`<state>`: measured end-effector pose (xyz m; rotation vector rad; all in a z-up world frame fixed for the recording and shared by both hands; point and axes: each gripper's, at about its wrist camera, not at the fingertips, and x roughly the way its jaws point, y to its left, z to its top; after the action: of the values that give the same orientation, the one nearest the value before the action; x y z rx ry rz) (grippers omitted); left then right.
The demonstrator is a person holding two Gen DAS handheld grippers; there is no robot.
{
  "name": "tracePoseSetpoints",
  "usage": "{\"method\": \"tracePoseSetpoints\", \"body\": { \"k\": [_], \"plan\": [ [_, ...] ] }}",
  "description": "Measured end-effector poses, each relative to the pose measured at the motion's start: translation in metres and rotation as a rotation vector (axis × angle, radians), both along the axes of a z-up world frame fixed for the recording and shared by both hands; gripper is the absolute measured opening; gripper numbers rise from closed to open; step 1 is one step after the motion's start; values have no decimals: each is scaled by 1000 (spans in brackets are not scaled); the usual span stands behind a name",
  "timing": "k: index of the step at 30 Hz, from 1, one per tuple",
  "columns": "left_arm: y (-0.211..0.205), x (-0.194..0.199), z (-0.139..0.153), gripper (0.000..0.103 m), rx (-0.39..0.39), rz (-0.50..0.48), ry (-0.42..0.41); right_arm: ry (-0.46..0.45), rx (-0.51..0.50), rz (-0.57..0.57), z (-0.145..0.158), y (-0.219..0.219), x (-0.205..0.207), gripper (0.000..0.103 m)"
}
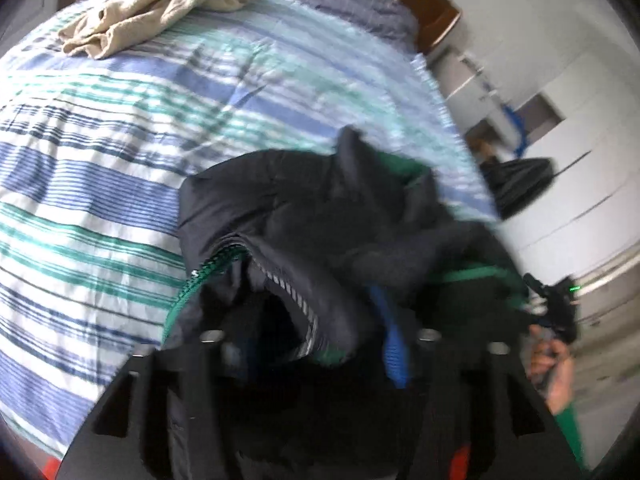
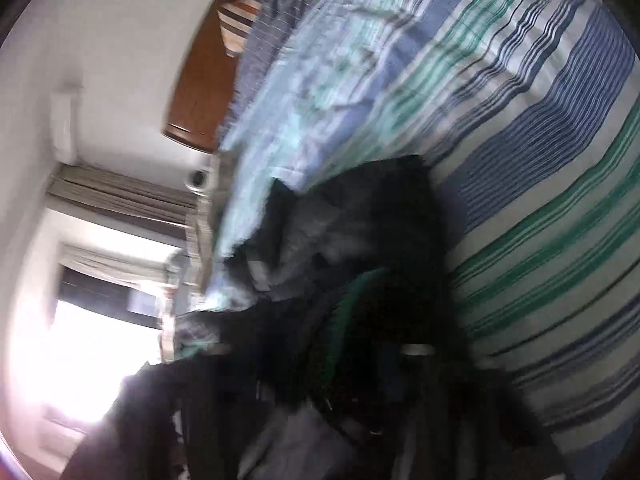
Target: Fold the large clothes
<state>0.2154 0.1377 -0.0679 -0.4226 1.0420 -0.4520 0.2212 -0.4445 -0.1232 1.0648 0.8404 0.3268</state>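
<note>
Over the striped bed (image 1: 120, 184) I have the dark jacket (image 1: 304, 224) bunched up, its green zip showing — my left gripper (image 1: 316, 360) seems pinched on its fabric, though cloth hides the fingertips. My right gripper (image 2: 320, 364) is buried in blur, so I cannot tell its state. I judge this the lay-out step — next I must spread the jacket flat, clear of the beige garment (image 1: 160, 4)

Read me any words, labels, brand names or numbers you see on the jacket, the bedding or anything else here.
None can be read.
Jacket: no print or label shows in either view.
Duvet: stripes only.
Beige cloth: plain.
Pale patch on the jacket in the right wrist view: perhaps a tag, too blurred to tell.
</note>
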Motion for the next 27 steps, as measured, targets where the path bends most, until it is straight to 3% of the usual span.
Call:
{"method": "tracePoseSetpoints", "body": {
  "k": [1,2,4,6,8,11,13,14,15,16,17,18,21,23,25,27],
  "plan": [
    [3,-6,11,93,-29,-3,-22,-14,-5,5,9,-1,-3,100],
    [8,-12,23,100,-44,10,-63,-27,-18,9,16,-4,-4,101],
    [18,-18,40,102,-34,30,-143,-60,-107,38,34,-4,-2,101],
    [18,-9,37,102,20,13,-144,-66,-284,67,44,3,7,101],
    [9,6,16,102,100,-16,-99,-59,-431,120,42,15,22,101],
    [-16,33,-30,101,273,-53,20,15,-549,201,17,37,48,101],
    [-31,43,-49,86,337,-72,67,84,-568,253,-3,48,59,100],
    [-37,44,-52,82,343,-64,76,86,-597,257,-4,54,59,87],
    [-37,43,-47,60,350,-43,71,70,-647,254,3,60,56,75],
    [-36,39,-39,30,357,-14,58,52,-681,253,12,64,52,44],
    [-34,33,-26,23,360,7,32,32,-746,239,27,70,44,31],
    [-32,27,-11,17,343,13,-3,10,-788,235,39,74,41,28],
    [-27,21,32,15,295,42,-123,-100,-872,197,88,82,38,23],
    [-29,26,54,15,305,96,-217,-166,-902,134,115,85,50,22],
    [-32,37,63,15,327,162,-279,-190,-927,77,124,87,66,22],
    [-36,60,50,16,349,232,-277,-162,-954,37,110,88,89,22]
  ]
}}
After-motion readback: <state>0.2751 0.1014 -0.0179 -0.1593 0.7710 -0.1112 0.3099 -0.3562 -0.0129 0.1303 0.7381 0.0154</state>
